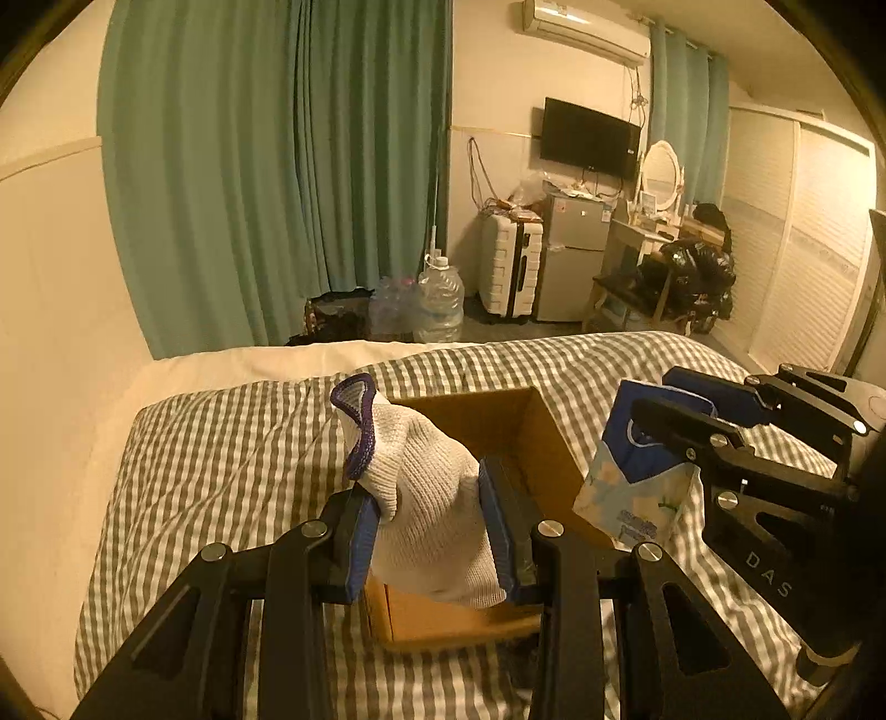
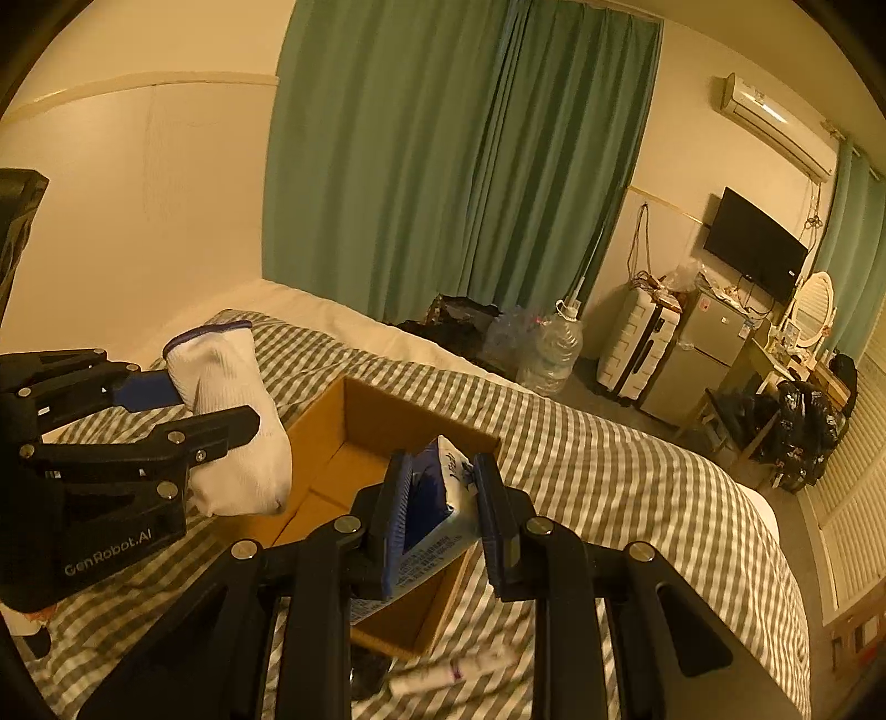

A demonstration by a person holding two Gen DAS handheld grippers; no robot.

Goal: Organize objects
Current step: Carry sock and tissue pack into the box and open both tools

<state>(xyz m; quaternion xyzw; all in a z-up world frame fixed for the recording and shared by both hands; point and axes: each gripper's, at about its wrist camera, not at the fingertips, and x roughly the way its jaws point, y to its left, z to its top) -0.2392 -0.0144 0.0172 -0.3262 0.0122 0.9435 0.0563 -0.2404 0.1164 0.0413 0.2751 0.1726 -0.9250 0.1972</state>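
Left gripper (image 1: pixel 429 531): clamped on a white sock (image 1: pixel 421 487) with a purple cuff, held above the near-left rim of the box (image 1: pixel 498 421); cuff end up, toe hanging toward the box edge.

Right gripper (image 2: pixel 440 515): clamped on a tissue pack (image 2: pixel 443 498), blue and pale printed wrap, held tilted over the right side of the box.

Box: open brown cardboard, on the bed (image 1: pixel 232 443); the floor of it that shows is bare. The two grippers flank it, apart from each other, the sock and the pack not touching.

Bed: grey-and-white checked cover, white sheet along the far edge. A small white tube-like item (image 2: pixel 454 670) lies on the cover just beside the near corner of the box; blurred. A dark item beside it, too dim to tell.

Surroundings: plain wall close on the left; green curtain (image 1: pixel 277 166) beyond the bed. Past the foot, on the floor: water jugs (image 1: pixel 440 302), suitcase (image 1: pixel 509 266), small fridge (image 1: pixel 573 260), desk with oval mirror (image 1: pixel 662 166). TV (image 1: pixel 590 138) and air conditioner (image 1: pixel 587 27) on the far wall.

Open room: checked cover lies bare left of and beyond the box, and right toward the bed's edge.
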